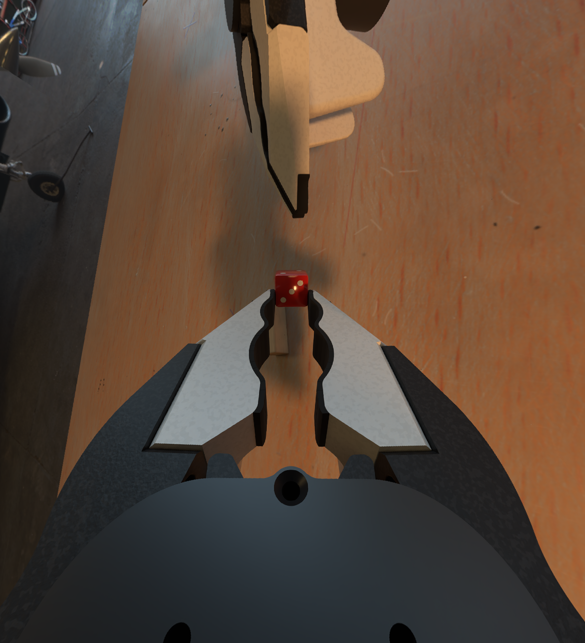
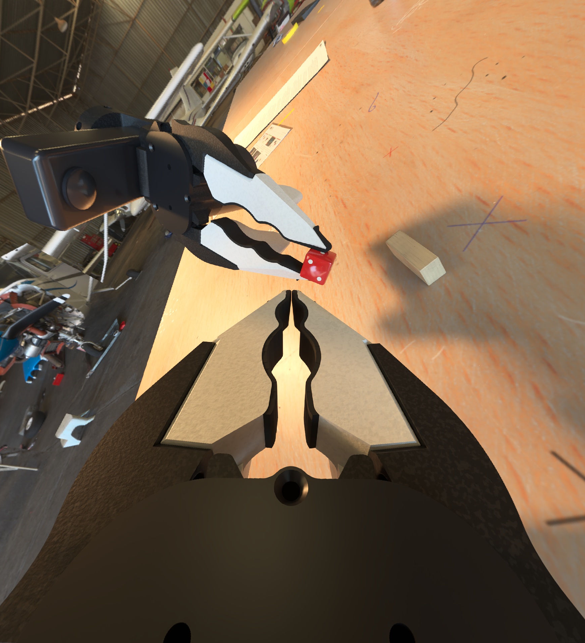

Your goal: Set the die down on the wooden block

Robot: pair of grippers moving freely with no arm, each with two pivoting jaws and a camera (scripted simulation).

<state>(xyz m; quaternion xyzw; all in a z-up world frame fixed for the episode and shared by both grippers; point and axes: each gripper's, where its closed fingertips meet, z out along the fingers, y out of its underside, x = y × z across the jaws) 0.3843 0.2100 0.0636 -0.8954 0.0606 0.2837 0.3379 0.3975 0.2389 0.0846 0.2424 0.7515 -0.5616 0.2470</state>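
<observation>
Left hand-held gripper (image 1: 291,298) clamped on the red die (image 1: 291,289), die pinched right at the fingertips, both tips touching its sides. Die face toward the left wrist camera shows three white dots on a diagonal. Die is in the air above the orange wooden surface (image 1: 458,313), soft shadow under it on the surface at about 12 o'clock from the die.

Through the gap between the left fingers, a pale strip of the wooden block (image 1: 280,334) shows just below the die, at 6 o'clock from it in the left wrist view; most of the block is hidden by the fingers. Cannot tell from that view how high the die is over the block.

Right wrist view: left hand-held gripper (image 2: 317,266) comes in from 10 o'clock, die (image 2: 318,266) at its tips, clear of the surface (image 2: 458,139). Wooden block (image 2: 415,257) lies flat on the surface at 3 o'clock from the die, near but apart, not touching. Block is light wood, long, end face toward the camera.

Right hand-held gripper (image 2: 290,294) closed, tips nearly together, nothing between them. It sits just below the die in its own view, die at about 1 o'clock from the tips, not touching. In the left wrist view the right hand-held gripper (image 1: 299,208) points down from 12 o'clock toward the die, its tip apart from the die.

White paper strip (image 2: 284,94) lies on the surface far off, at 12 o'clock in the right wrist view. Pen marks scattered on the surface.
</observation>
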